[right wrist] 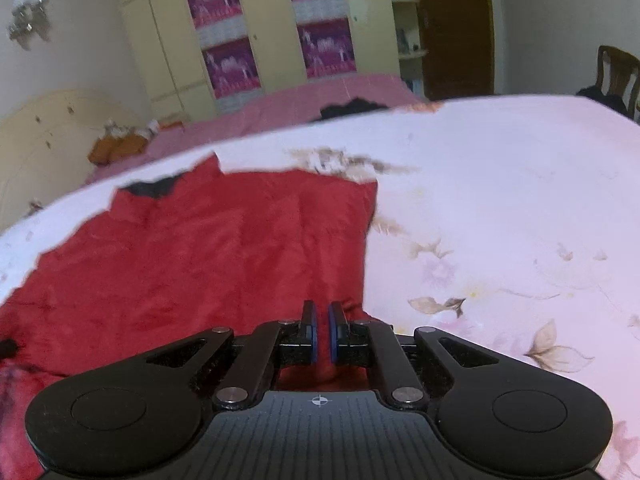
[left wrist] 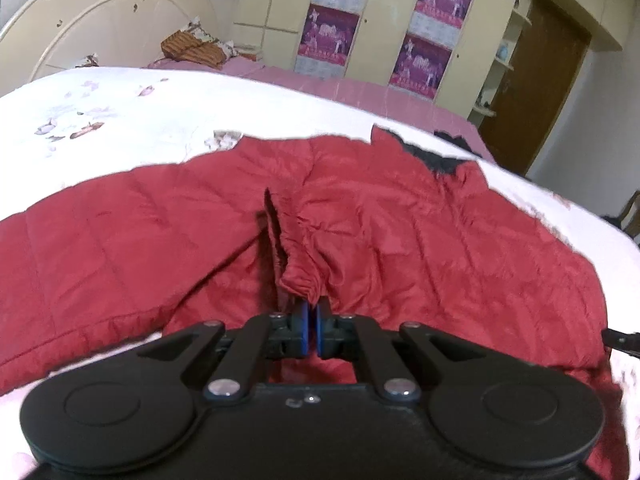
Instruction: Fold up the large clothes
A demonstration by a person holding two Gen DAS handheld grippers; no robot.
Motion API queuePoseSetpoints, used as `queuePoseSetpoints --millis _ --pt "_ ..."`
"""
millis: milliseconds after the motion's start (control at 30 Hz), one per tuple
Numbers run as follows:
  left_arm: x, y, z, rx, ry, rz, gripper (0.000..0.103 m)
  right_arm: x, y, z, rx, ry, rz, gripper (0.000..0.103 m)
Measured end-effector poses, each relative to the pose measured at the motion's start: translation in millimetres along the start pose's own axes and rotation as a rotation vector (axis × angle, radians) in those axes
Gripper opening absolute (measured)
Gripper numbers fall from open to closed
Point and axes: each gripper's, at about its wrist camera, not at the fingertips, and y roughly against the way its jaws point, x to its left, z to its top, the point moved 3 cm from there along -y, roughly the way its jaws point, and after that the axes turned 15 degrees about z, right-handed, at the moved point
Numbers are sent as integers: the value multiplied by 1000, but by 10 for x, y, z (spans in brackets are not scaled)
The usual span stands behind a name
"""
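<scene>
A large red quilted jacket (left wrist: 400, 216) lies spread on a white floral quilt (left wrist: 140, 120), its dark collar lining (left wrist: 436, 160) at the far side. My left gripper (left wrist: 311, 312) is shut on the gathered cuff of a sleeve (left wrist: 300, 280) that lies folded over the jacket's body. In the right wrist view the jacket (right wrist: 200, 248) fills the left half. My right gripper (right wrist: 321, 320) is over its near right edge with its jaws nearly closed, a narrow gap between the blue pads (right wrist: 333, 328); whether cloth is pinched there is unclear.
The quilt (right wrist: 500, 200) covers a bed with a pink sheet (left wrist: 360, 88) and a cream headboard (left wrist: 100, 20). Brown folded cloth (left wrist: 192, 50) lies near the headboard. A wardrobe with posters (left wrist: 332, 32), a brown door (left wrist: 536, 80) and a chair (right wrist: 616, 72) stand beyond.
</scene>
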Motion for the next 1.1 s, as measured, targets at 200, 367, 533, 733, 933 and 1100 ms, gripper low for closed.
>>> queuePoseSetpoints --millis 200,367,533,733,933,1100 --pt "148 103 42 9 -12 34 40 -56 138 54 -41 -2 19 7" --pt "30 374 259 -178 -71 54 50 -58 223 321 -112 37 33 7" --pt "-488 -163 320 -85 -185 -22 52 -202 -389 430 13 50 -14 7" --pt "-377 -187 359 -93 -148 -1 51 -203 -279 585 -49 90 8 7" --pt "-365 -434 361 -16 -175 0 54 -304 -611 589 26 91 -31 7" --pt "-335 -208 352 -59 -171 7 51 -223 -407 596 11 86 -25 7"
